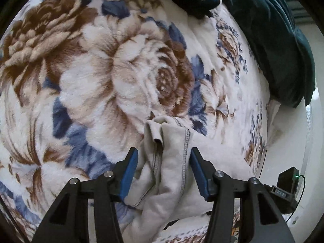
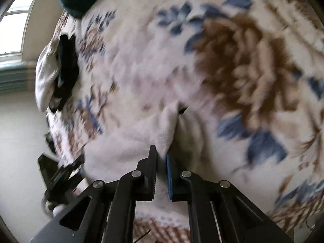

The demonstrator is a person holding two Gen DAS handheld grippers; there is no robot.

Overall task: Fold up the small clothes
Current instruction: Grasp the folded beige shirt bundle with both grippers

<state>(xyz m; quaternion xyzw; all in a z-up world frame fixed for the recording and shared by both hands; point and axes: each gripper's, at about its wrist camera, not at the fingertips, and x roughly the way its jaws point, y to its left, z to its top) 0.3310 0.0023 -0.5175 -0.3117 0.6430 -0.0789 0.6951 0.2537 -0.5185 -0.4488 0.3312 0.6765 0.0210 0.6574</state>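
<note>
On the floral blanket (image 1: pixel 85 85), a crumpled beige garment (image 1: pixel 168 162) between the wide, not pressing left gripper (image 1: pixel 164 170), and right gripper (image 2: pixel 161 158) narrow, pinching pale cloth (image 2: pixel 141 141).

A: How's the light?

B: Soft daylight, even and fairly bright. It comes from a window (image 2: pixel 14 20), blown out white in the right wrist view.

A: Sharpness?

B: The left view is crisp on the floral blanket (image 1: pixel 91 70). The right view is smeared by motion blur. Both bend hard at the rims, with dark corners.
</note>
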